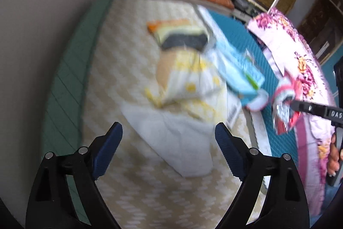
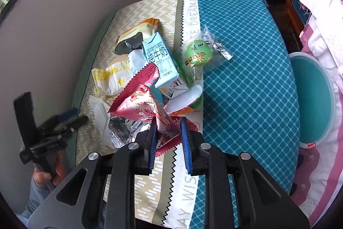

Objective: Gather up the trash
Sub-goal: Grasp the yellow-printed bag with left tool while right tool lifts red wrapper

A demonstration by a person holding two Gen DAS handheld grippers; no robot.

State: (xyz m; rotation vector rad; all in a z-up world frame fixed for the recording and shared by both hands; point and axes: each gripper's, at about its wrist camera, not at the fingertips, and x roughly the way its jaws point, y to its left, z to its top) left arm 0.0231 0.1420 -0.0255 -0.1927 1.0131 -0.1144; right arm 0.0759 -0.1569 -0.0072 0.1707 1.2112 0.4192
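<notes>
Right gripper [image 2: 167, 139]: blue pads clamped on the tail end of a red snack wrapper [image 2: 139, 98]. Wrapper fans out ahead of the fingertips, silver foil lining [image 2: 124, 132] showing at its lower left edge. It overlaps the rest of the trash pile in the right wrist view.

Pile sits on a bed, on the beige patterned cover [image 2: 150, 190], right at the white lettered band that borders the teal diamond cover [image 2: 246, 89]. Just ahead of the held wrapper:
- light blue milk carton [image 2: 161, 61], lying tilted, touching the wrapper's top edge
- white cup [image 2: 186, 100] with green/orange side, tipped over, just right of the wrapper
- clear packet with a green round label [image 2: 203, 53], beyond the cup, on the band/teal edge
- yellow-white crumpled wrapper [image 2: 111, 79] and white tissue [image 2: 98, 109], left of the red wrapper
- orange-beige-black packet [image 2: 135, 36] at the far end of the pile

Left gripper [image 1: 168, 132]: fingers wide apart, nothing between them. It hangs over the white tissue [image 1: 180, 143] and the beige cover; view is motion-blurred, so whether it touches anything I can't tell. The yellow-white wrapper [image 1: 188, 83] lies ahead of it.

Left wrist view also catches the right gripper [image 1: 293, 105] at the right edge, with the red wrapper [image 1: 285, 113] at its tip, in front of a pink floral blanket [image 1: 300, 61]. A hand [image 1: 334, 156] grips its handle.

Teal round lid [image 2: 310, 98] off to the right, well apart from the pile.
</notes>
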